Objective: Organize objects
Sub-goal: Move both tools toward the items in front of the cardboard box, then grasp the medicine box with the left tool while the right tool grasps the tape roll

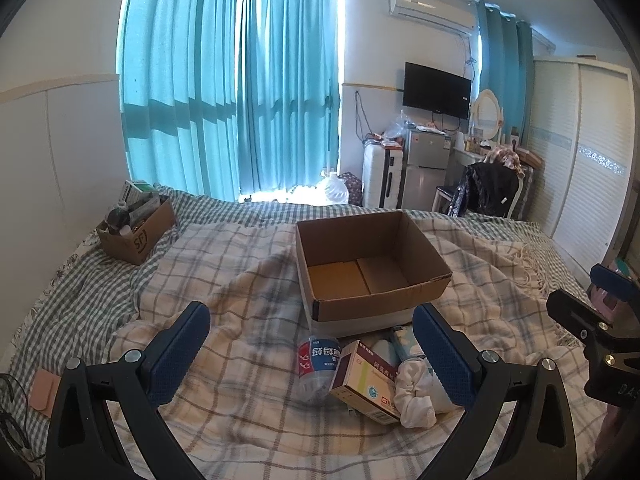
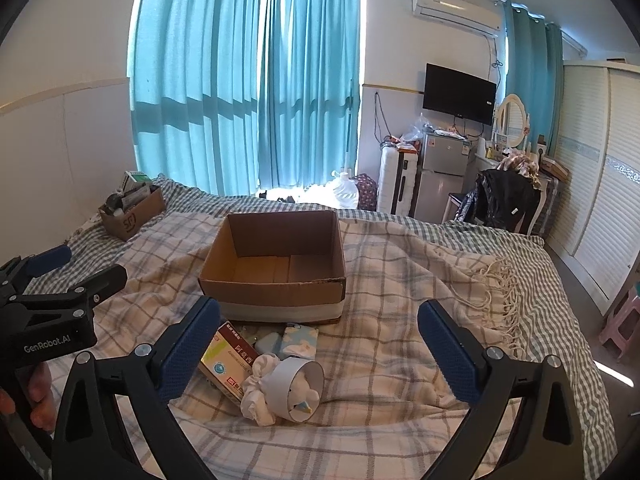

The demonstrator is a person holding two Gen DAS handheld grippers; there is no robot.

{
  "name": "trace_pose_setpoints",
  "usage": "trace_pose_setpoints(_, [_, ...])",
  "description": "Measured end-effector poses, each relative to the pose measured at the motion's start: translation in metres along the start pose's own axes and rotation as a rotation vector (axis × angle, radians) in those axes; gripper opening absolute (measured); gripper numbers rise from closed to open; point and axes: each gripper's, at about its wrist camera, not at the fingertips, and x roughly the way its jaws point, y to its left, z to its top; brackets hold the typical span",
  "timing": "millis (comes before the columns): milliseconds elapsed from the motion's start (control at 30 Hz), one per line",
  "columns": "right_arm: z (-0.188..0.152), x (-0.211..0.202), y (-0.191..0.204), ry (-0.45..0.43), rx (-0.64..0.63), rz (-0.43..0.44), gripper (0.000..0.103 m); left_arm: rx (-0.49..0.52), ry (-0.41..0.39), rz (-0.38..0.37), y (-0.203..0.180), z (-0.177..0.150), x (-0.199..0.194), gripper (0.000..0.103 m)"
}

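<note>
An empty cardboard box (image 1: 372, 264) is shown on the bed (image 1: 240, 432). Just before its near wall are heaped a water bottle (image 1: 318, 364), medicine carton (image 1: 366, 380) and white cloth bundle (image 1: 416, 394). Left tongs (image 1: 320, 360) and right tongs (image 2: 320, 354) are held fully spread, empty. The carton is judged light and stiff, best gripped across its flat faces.

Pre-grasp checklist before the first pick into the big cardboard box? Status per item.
1. Left gripper open, nothing between its fingers: ok.
2. Right gripper open, nothing held: ok.
3. Open brown cardboard box empty, ready for items: ok.
4. Clear plastic bottle with red-and-blue label lying free on the plaid blanket: ok.
5. Red-and-white medicine carton separated from white crumpled cloth: not ok, they touch.
6. Items hidden under the pile: cannot tell.
</note>
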Motion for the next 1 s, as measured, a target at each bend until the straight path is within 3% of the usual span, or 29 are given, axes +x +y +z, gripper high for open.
trace_pose_setpoints(167, [0.003, 0.0, 0.001, 0.0, -0.011, -0.013, 0.1, 0.02, -0.03, -0.018, -0.002, 0.006, -0.003, 0.103])
trace_pose_setpoints(333, [-0.003, 0.017, -0.004, 0.055, 0.01, -0.019, 0.099, 0.066, -0.032, -0.017, -0.008, 0.003, 0.005, 0.103])
trace_pose_setpoints(667, [-0.033, 0.083, -0.004, 0.225, 0.013, 0.016, 0.098, 0.048, 0.146, -0.034, 0.003, -0.033, 0.07, 0.103])
trace_pose_setpoints(800, [-0.045, 0.111, -0.003, 0.307, 0.026, 0.007, 0.09, 0.069, 0.231, -0.032, -0.001, -0.051, 0.1, 0.103])
trace_pose_setpoints(1000, [-0.058, 0.139, 0.002, 0.397, 0.017, 0.013, 0.081, 0.067, 0.339, -0.095, -0.009, -0.078, 0.142, 0.103])
